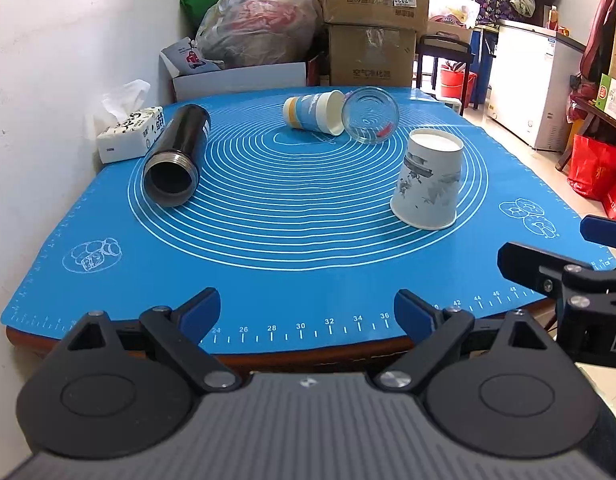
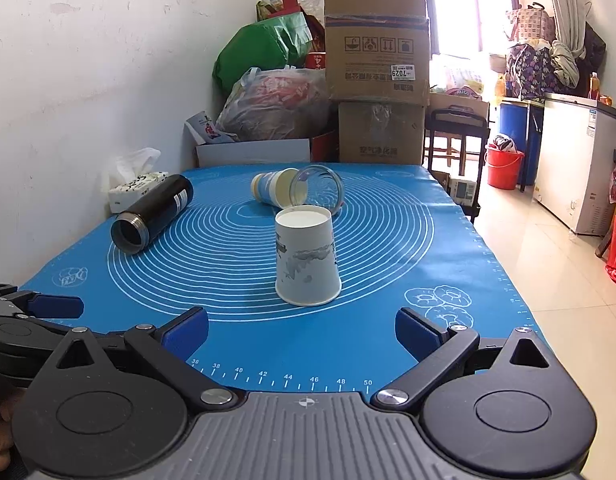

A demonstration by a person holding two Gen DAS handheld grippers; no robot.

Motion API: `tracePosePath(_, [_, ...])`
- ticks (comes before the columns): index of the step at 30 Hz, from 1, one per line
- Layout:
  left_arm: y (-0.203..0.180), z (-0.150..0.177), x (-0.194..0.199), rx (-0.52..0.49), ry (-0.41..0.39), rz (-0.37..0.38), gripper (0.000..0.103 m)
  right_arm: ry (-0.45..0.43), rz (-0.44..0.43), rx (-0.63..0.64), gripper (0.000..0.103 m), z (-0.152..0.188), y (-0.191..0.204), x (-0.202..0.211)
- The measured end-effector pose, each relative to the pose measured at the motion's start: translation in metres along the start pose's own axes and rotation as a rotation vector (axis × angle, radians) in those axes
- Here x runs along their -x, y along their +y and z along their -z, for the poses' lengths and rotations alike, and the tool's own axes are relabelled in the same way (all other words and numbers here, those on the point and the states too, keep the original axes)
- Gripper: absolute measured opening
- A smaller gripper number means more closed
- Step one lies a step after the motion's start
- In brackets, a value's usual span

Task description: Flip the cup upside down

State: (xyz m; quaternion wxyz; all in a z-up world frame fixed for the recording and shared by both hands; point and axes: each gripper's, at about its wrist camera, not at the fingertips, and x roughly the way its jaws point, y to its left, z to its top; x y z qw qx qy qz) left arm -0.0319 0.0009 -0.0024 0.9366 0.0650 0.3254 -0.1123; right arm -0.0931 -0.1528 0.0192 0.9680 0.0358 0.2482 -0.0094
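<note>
You're holding the right gripper (image 2: pixel 302 330) wide open and empty at the near edge of the blue mat (image 2: pixel 347 344), and it's pointing pretty much straight at the white paper cup (image 2: pixel 307 256). Your left gripper (image 1: pixel 307 312) is doing the same thing off to the side: jaws spread, nothing between them, hanging over the near edge of the mat.

That white paper cup is already sitting mouth down, base up, just ahead of your right fingers with a clear gap between them. So to me that one is looking finished, and you're either backing out of it or lining up the next one.

Further out, the other three are all lying on their sides. The blue and yellow paper cup (image 2: pixel 270 192) is resting near the far end of the mat with its mouth facing the clear glass (image 2: pixel 317 192), and the two are looking like they're touching or nearly so; I can't tell which. The black flask (image 2: pixel 152 216) is lying over by the wall, open end toward you, with the tissue box (image 2: pixel 134 188) just behind it.

If you're going on, I'd guess the next grab is calling for a grip across a lying cup's body, then a lift and a wrist roll so the rim comes down flat. The glass is looking slippery and ready to roll, so I'd be squeezing it square.
</note>
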Motion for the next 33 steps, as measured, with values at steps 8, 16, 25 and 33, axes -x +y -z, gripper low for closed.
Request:
tracePosePath(8, [0.0012,-0.0002,-0.0008,0.017,0.006,0.01,0.093,-0.003,-0.007,-0.006,0.101,0.0007,0.0,-0.0014])
tracePosePath(16, [0.002,-0.001,-0.0026,0.025,0.023,0.019,0.093,-0.004,-0.01,-0.009,0.101,0.001,-0.0014,-0.0003])
tracePosePath(25, [-0.0024,-0.0013,-0.0038,0.004,0.023,0.017,0.093,0.004,-0.015,-0.022,0.101,0.0012,-0.0045,-0.0024])
tracePosePath(33, [-0.003,-0.0021,-0.0046,0.005,0.025,0.018,0.093,0.012,-0.021,-0.041,0.101,0.0019,-0.0074,-0.0055])
